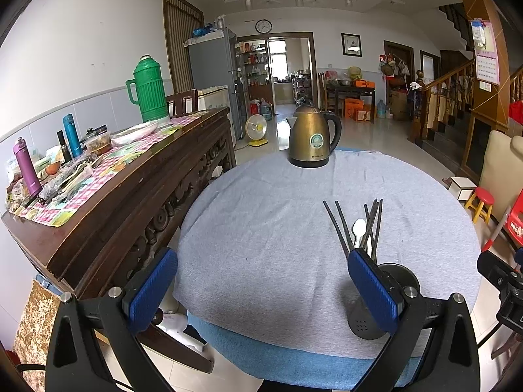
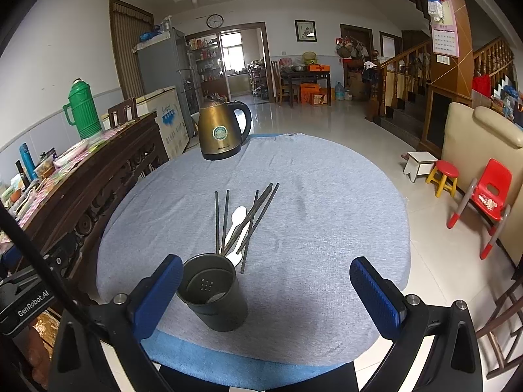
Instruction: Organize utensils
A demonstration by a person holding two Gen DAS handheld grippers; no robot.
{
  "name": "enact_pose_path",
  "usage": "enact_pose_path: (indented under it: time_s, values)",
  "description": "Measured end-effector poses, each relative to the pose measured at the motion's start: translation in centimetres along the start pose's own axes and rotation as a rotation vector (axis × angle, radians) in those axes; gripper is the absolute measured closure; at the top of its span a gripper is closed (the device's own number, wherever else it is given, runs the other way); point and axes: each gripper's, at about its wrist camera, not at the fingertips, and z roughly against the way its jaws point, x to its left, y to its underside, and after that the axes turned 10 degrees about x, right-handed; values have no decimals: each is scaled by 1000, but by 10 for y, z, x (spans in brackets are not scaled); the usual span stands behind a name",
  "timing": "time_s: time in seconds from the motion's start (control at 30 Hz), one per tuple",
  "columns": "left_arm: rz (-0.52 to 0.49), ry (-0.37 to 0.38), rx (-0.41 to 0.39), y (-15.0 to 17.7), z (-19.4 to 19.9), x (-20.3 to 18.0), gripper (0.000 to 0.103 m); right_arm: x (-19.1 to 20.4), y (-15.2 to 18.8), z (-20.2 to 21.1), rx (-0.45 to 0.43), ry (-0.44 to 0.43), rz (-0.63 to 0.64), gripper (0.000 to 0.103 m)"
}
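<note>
Chopsticks [image 2: 251, 219] and a white spoon [image 2: 236, 219] lie beside the upright holder [image 2: 214, 294]; both claws, left [image 1: 263, 290] and right [image 2: 266, 294], gape empty.

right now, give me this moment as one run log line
left claw: open, empty | right claw: open, empty | holder: upright, empty | chopsticks and white spoon: loose on cloth behind holder | kettle: far edge

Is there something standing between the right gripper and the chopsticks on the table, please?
Partly yes. The dark utensil holder stands upright just in front of the open right gripper, toward its left finger, and the chopsticks and white spoon lie right behind it. The path from the right side looks free.
</note>
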Motion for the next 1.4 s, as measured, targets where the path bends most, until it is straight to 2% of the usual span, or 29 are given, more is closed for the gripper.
enact_pose_path:
  time_s: [0.93,1.0,1.13,1.23,1.3,1.37,1.4]
  values:
    - [-16,9,45,-14,-26,-1,0,3,-20,-25,39,-34,-14,0]
    - [-29,38,73,-18,-34,-2,0,0,-24,-32,59,-58,-14,1]
    - [-36,144,177,-38,-69,4,0,-25,-51,-59,129,-162,-69,5]
    - [-14,224,281,-59,-111,7,0,-46,-76,-86,170,-223,-131,10]
    - [-12,245,324,-73,-138,5,0,-61,-98,-116,216,-258,-175,14]
    - [-18,256,350,-88,-164,-1,0,-68,-117,-150,280,-292,-189,25]
    - [-23,263,369,-96,-179,-5,1,-70,-125,-168,309,-305,-198,33]
